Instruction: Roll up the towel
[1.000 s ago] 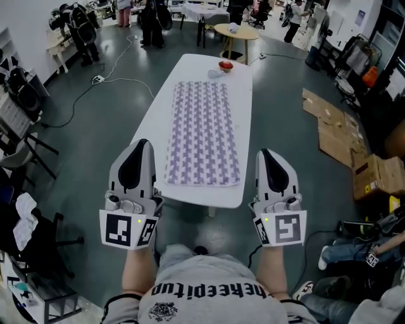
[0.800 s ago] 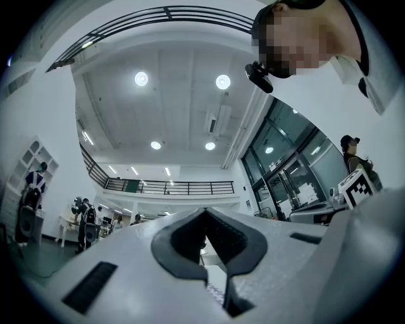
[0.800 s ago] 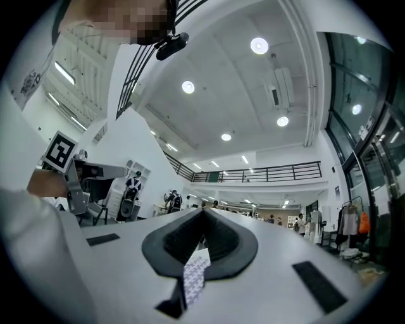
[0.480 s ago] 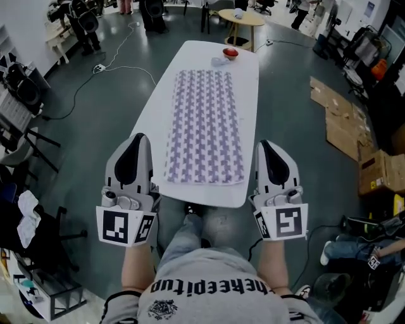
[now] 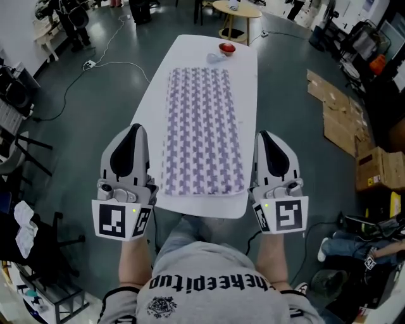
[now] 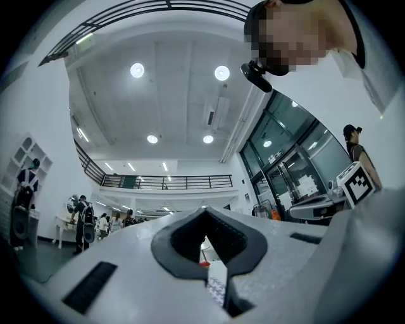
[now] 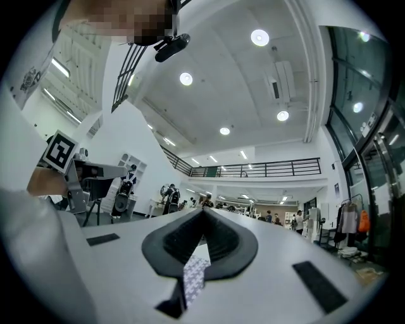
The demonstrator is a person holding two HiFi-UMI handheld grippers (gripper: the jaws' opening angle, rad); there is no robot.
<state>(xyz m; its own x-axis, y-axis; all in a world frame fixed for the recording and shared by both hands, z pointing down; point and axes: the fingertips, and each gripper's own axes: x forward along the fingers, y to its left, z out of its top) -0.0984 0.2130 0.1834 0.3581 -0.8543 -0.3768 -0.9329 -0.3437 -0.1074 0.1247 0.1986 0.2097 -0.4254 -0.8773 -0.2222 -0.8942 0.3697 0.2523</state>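
A purple-and-white patterned towel [image 5: 202,133] lies flat and unrolled along the white table [image 5: 249,95]. My left gripper [image 5: 134,128] hovers beside the table's near left corner, jaws shut with nothing between them. My right gripper [image 5: 264,135] hovers at the near right corner, also shut and empty. Neither touches the towel. In the left gripper view the shut gripper [image 6: 204,210] points slightly upward and a sliver of towel [image 6: 217,288] shows through the slit. The right gripper view shows its shut gripper [image 7: 204,212] and a strip of towel [image 7: 193,275] below.
A red bowl [image 5: 226,48] and a small pale object [image 5: 215,57] sit at the table's far end. Flattened cardboard [image 5: 335,117] and a box [image 5: 380,171] lie on the floor at right. A round table [image 5: 237,9] stands beyond, and cables cross the floor at left.
Both grippers have moved forward together toward the table and now flank its near end. The towel has not moved and both jaws stay shut.
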